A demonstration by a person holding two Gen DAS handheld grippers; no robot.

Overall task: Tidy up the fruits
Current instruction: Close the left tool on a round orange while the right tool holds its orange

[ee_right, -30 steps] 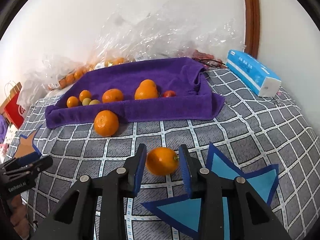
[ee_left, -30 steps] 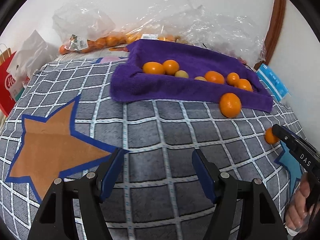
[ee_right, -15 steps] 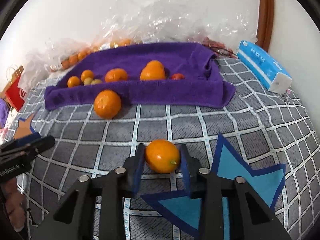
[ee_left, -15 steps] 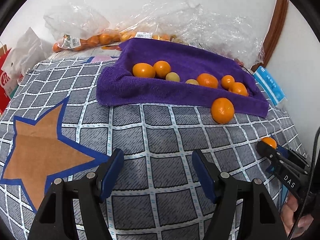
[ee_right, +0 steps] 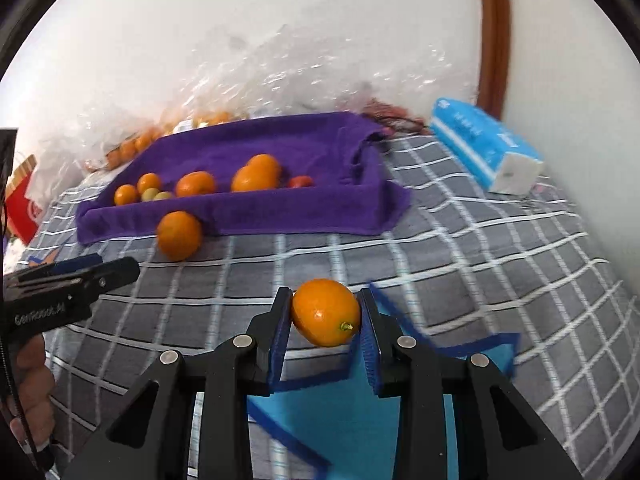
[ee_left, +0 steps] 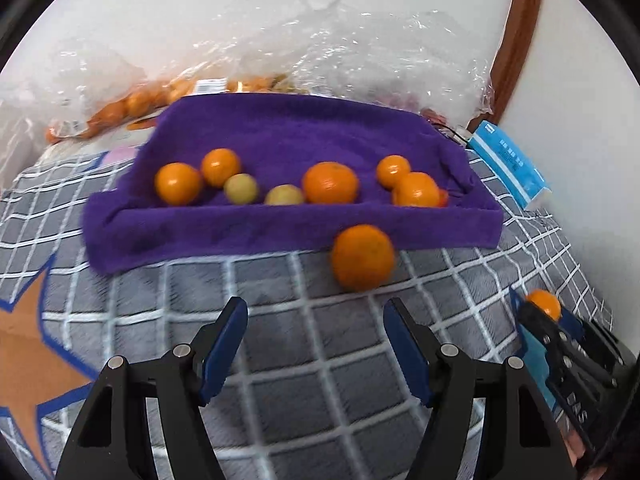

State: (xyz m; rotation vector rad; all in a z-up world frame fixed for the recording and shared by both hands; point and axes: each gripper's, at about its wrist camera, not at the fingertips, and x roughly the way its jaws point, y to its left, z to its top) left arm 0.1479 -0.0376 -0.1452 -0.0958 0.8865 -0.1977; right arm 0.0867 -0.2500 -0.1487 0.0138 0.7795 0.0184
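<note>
The right tongs point(ee_right: 325, 322) gripped a small orange point(ee_right: 325, 312) above the checked cover. The left tongs point(ee_left: 316, 340) stood wide and empty. Beyond, a loose orange point(ee_left: 363, 257) touched the purple towel point(ee_left: 280, 224); carrying the held fruit there seemed next.

Bright, even light; motion blur, fisheye bending at edges.

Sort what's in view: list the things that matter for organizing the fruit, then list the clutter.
Job:
- right gripper, shut on the small orange
- left gripper, open
- loose orange on the blanket
- purple towel tray with fruit inside

Lying about:
- blue tissue pack
- plastic bags
- checked blanket
</note>
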